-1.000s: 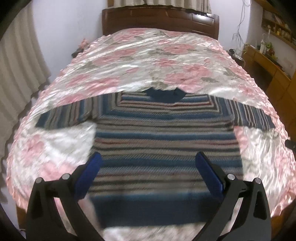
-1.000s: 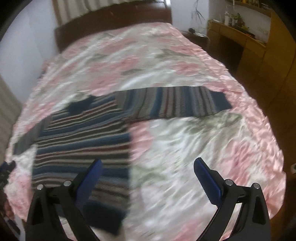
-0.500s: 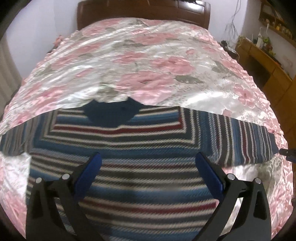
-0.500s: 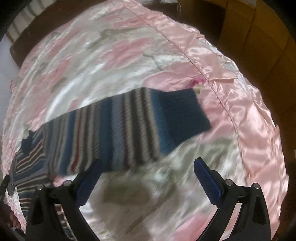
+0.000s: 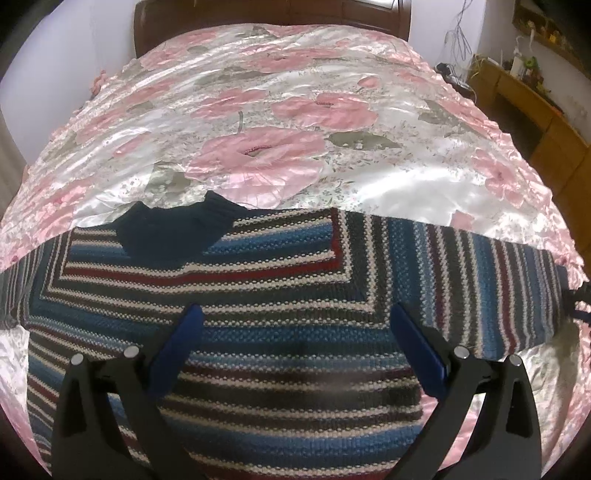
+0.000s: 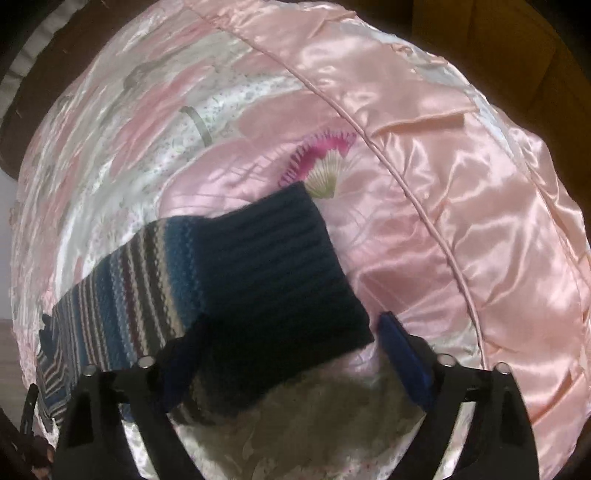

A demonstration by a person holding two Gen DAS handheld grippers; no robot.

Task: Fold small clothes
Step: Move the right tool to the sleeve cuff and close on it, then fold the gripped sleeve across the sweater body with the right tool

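Observation:
A striped knit sweater (image 5: 280,332) in blue, maroon, grey and white lies flat on the bed with its sleeves spread out. Its dark navy collar (image 5: 173,229) points to the headboard. My left gripper (image 5: 295,325) hovers open over the chest, just below the collar. In the right wrist view the sweater's right sleeve (image 6: 155,295) ends in a dark navy ribbed cuff (image 6: 280,273). My right gripper (image 6: 291,332) is open, its blue fingers on either side of the cuff's end. Nothing is held by either gripper.
A shiny pink floral bedspread (image 5: 295,122) covers the bed, with a piped seam (image 6: 406,173) near its right edge. A dark wooden headboard (image 5: 273,14) stands at the far end. Wooden furniture (image 5: 535,110) lines the right wall.
My left gripper has moved forward along the sweater towards the collar. My right gripper has swung out along the right sleeve and come down close over its cuff.

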